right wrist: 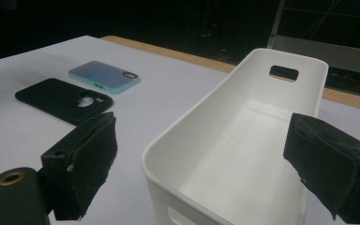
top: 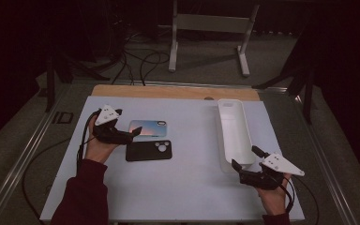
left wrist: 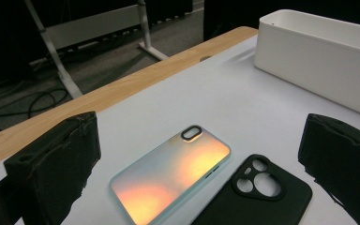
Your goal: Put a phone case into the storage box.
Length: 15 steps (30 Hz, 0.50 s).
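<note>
The iridescent phone case [left wrist: 171, 180] lay flat on the white tabletop [top: 178, 183], camera cutout toward the table's far edge, with the black phone case [left wrist: 258, 197] just beside it on the near side, their long edges almost touching. Both looked light, thin and somewhat flexible, judging by their empty shells. The iridescent one had a glossy back that would likely slip under a flat press, so a pinch across its narrow width, on the raised side rims, seemed the safest hold. The black one appeared matte and softer, probably grippier but apt to bend if taken by a corner.

The left gripper [top: 127, 136] hovered at the left ends of the two cases, its jaws spread wide and holding nothing. The right gripper [top: 246, 164] hung at the near end of the long white bin [right wrist: 243, 140], jaws likewise parted and empty, straddling the bin's rim. The bin stood empty, well apart from the cases, toward the table's right side.
</note>
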Each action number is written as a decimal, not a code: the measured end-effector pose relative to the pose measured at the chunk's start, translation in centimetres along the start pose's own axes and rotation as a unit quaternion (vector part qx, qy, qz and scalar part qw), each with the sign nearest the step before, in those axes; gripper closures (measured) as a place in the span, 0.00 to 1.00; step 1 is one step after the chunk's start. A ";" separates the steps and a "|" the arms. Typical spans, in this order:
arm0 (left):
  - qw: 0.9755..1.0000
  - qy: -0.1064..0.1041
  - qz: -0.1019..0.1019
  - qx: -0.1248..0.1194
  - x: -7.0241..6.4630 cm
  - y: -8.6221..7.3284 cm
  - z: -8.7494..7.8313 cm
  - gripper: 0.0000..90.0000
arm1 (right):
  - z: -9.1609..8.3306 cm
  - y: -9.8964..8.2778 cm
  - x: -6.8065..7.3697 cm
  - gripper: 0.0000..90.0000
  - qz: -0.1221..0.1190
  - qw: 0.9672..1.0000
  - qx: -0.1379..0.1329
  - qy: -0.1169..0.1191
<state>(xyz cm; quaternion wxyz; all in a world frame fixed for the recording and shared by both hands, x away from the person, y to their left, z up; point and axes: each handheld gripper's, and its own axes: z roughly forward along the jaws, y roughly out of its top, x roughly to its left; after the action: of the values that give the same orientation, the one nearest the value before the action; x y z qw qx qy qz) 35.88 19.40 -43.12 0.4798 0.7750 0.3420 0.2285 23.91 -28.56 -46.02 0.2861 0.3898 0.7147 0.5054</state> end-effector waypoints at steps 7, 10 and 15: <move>1.000 -0.003 -0.002 0.008 0.6 0.6 1.6 0.00 | 0.1 0.0 0.0 0.10 -0.002 1.000 0.001 0.001; 1.000 -0.004 -0.002 0.013 0.7 0.7 2.2 0.00 | 0.1 0.0 0.1 0.10 -0.001 1.000 0.001 0.002; 1.000 -0.007 0.000 0.025 1.2 0.9 3.8 0.00 | 0.1 0.0 0.0 0.10 -0.001 1.000 0.000 0.002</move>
<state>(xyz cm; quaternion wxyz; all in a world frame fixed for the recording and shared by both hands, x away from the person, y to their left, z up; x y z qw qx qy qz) 39.53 17.80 -43.97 0.4622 0.7885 0.3446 0.2143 23.99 -28.50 -46.10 0.2856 0.3880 0.7159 0.5053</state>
